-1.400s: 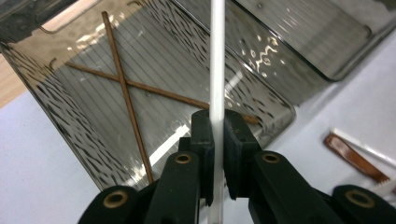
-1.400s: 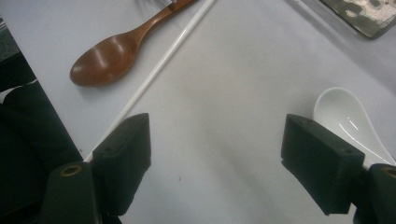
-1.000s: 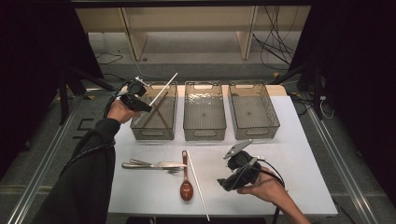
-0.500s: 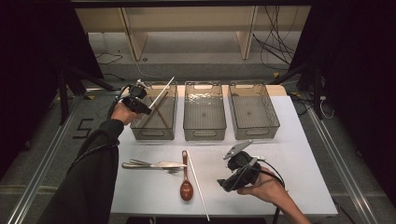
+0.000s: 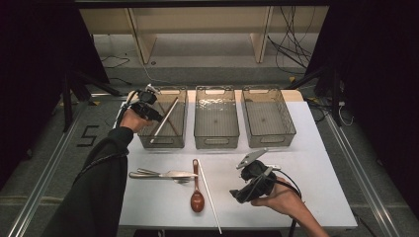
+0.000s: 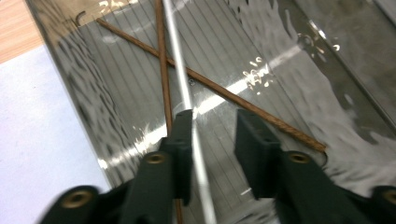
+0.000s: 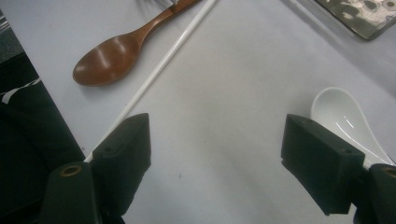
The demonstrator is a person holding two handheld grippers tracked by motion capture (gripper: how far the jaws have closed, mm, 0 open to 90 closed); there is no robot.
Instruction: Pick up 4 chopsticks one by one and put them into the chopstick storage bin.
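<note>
White chopstick [image 5: 164, 120] lower now, left tool [image 6: 212, 133] parted.

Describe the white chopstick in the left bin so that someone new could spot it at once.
Three clear bins stand in a row at the white table's far edge; take the leftmost bin. In it a white chopstick lies diagonally beside the left gripper. The two other sticks under it are thin and brown.

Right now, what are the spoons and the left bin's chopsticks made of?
Brown spoon: looks like wood, smooth lacquered sheen with soft highlights. White spoon: likely glazed ceramic, glossy reflections, though melamine is possible. Brown chopsticks: wood or bamboo, matte, faintly textured. White chopstick: glossy, plastic or ceramic; can't tell.
</note>
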